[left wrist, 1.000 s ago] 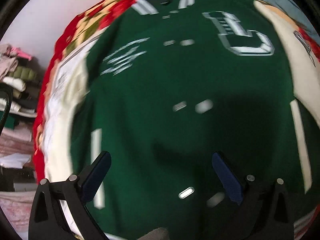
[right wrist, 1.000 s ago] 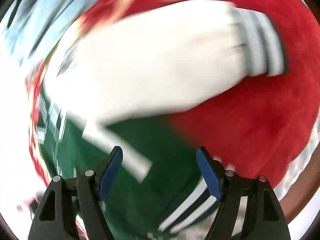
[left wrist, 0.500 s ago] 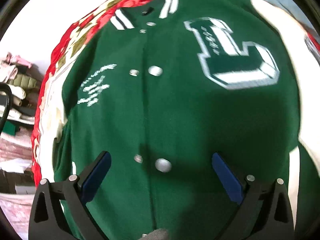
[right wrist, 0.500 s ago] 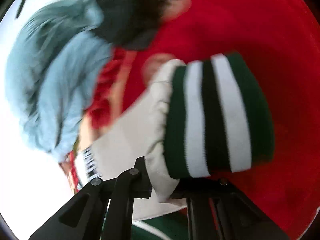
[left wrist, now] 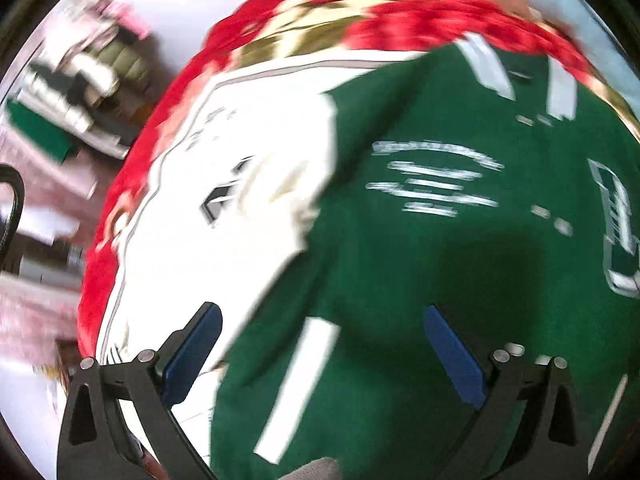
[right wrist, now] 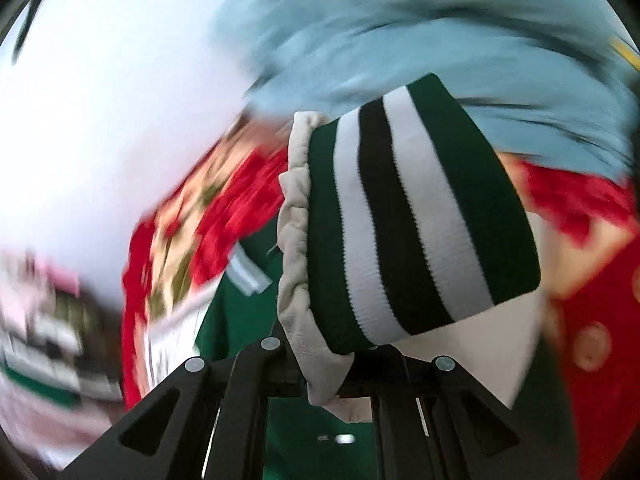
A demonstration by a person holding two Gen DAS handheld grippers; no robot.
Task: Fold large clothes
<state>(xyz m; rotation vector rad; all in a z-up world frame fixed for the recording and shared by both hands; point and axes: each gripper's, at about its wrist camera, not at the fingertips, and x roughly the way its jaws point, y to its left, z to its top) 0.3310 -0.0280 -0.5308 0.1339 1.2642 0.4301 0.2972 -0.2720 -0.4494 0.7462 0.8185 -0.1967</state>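
The right gripper (right wrist: 340, 364) is clamped on the striped cuff (right wrist: 412, 216) of the jacket's cream sleeve, just behind the ribbing. The cuff stands up in front of the camera, lifted clear of the red blanket (right wrist: 592, 340) that shows to its right and left. Below the cuff, between the gripper's arms, a strip of the green jacket body (right wrist: 304, 432) is visible, so the cuff hangs above the jacket rather than out to its side. Beyond the cuff lies a pale blue cloth (right wrist: 420, 40), too blurred to identify.

The left gripper (left wrist: 320, 360) has its jaws wide apart and holds nothing; its blue pads (left wrist: 456, 360) hover over the lower front of the jacket (left wrist: 420, 280). From there outward, the jacket lies face up on the blanket (left wrist: 400, 24), its white chest script (left wrist: 432, 176) toward the collar and part of a big letter patch (left wrist: 616, 232) at the right edge. The other cream sleeve (left wrist: 224, 220) spreads out flat to the left of the green body, unfolded. Past the blanket's left edge is a blurred stack of clothes (left wrist: 80, 92).

Judging by this, the fold is in its first stage: one sleeve is picked up, apparently to be laid across the chest. Left to do: set that sleeve down, fold the other sleeve in, then fold the body.
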